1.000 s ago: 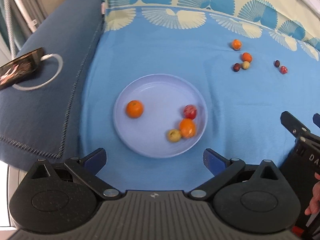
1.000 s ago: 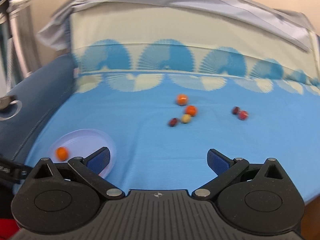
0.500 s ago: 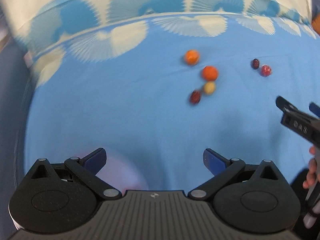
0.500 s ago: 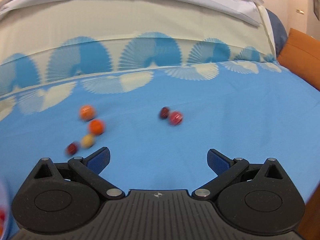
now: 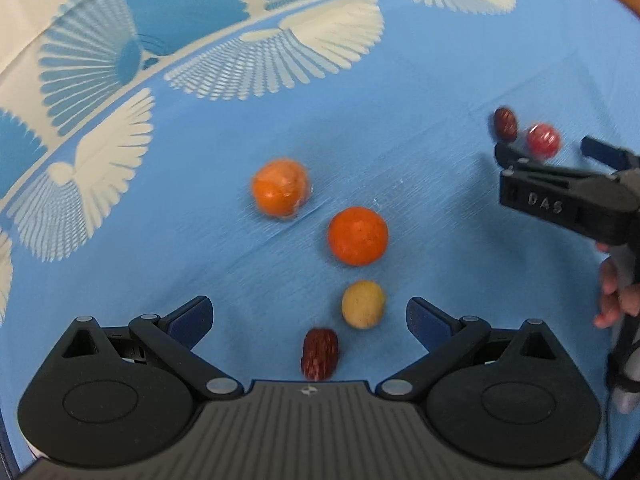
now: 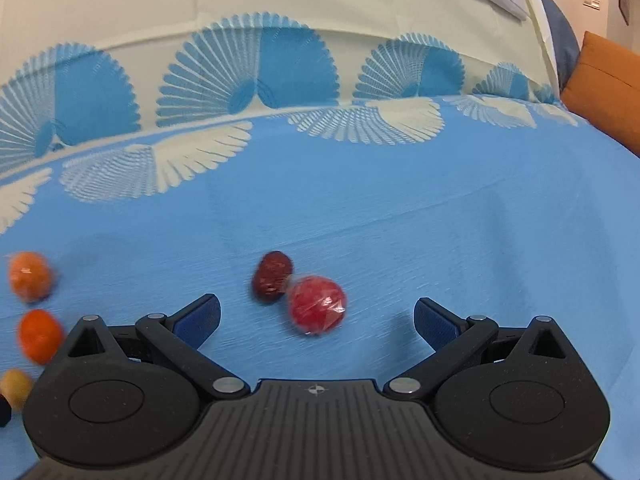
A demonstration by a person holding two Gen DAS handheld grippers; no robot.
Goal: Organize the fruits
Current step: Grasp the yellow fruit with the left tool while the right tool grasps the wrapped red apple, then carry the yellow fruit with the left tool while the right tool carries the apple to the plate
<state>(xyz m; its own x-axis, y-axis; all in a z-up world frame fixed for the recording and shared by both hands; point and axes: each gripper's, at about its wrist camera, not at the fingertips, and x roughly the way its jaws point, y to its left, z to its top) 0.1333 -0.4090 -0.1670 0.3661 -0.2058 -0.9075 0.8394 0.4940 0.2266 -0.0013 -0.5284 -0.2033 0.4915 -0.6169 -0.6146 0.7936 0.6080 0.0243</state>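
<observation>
Both tongs, L (image 5: 308, 316) & R (image 6: 316, 316), spread over wrinkly date (image 5: 319, 354), round plastic-wrapped red fruit (image 6: 317, 310).

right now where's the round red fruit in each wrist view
Left wrist: the round red fruit sits far right, upper part, just past the right gripper, which is open around it.
Right wrist: low centre, between the open fingers.
Shared landmark: the dark red date lies right beside it, on its left in both views.
</observation>
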